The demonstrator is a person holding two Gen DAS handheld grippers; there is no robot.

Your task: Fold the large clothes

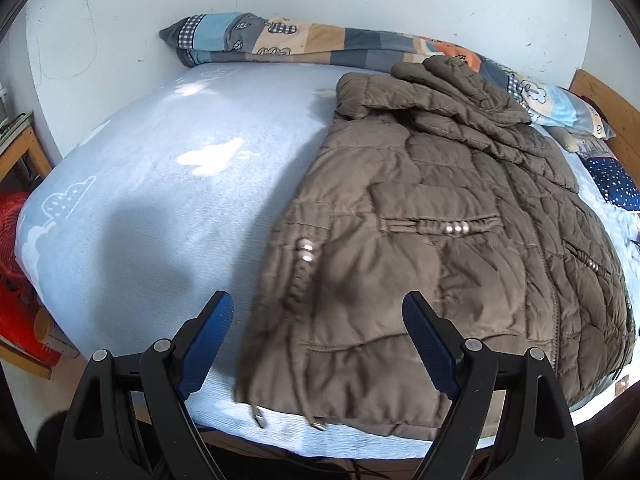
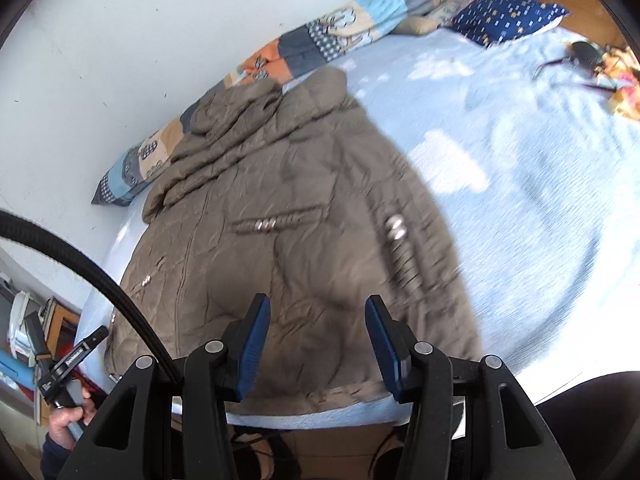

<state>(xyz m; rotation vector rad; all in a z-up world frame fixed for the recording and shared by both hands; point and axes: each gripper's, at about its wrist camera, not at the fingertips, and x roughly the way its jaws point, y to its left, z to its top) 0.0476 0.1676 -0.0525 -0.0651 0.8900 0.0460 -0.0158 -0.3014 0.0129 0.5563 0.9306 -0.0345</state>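
Note:
A brown quilted jacket (image 1: pixel 432 240) lies flat on the light blue bed sheet (image 1: pixel 160 184), front up, hem toward me, sleeves folded over its upper part. It also shows in the right wrist view (image 2: pixel 288 240). My left gripper (image 1: pixel 318 312) is open and empty, held above the jacket's near left hem. My right gripper (image 2: pixel 316 320) is open and empty, above the jacket's near hem. The view there is motion-blurred.
A patchwork quilt (image 1: pixel 304 44) lies rolled along the white wall. A navy dotted pillow (image 2: pixel 504 16) sits by the wooden headboard (image 1: pixel 608 108). A black object with cords (image 2: pixel 584 56) lies on the sheet. Red items (image 1: pixel 16 248) stand left of the bed.

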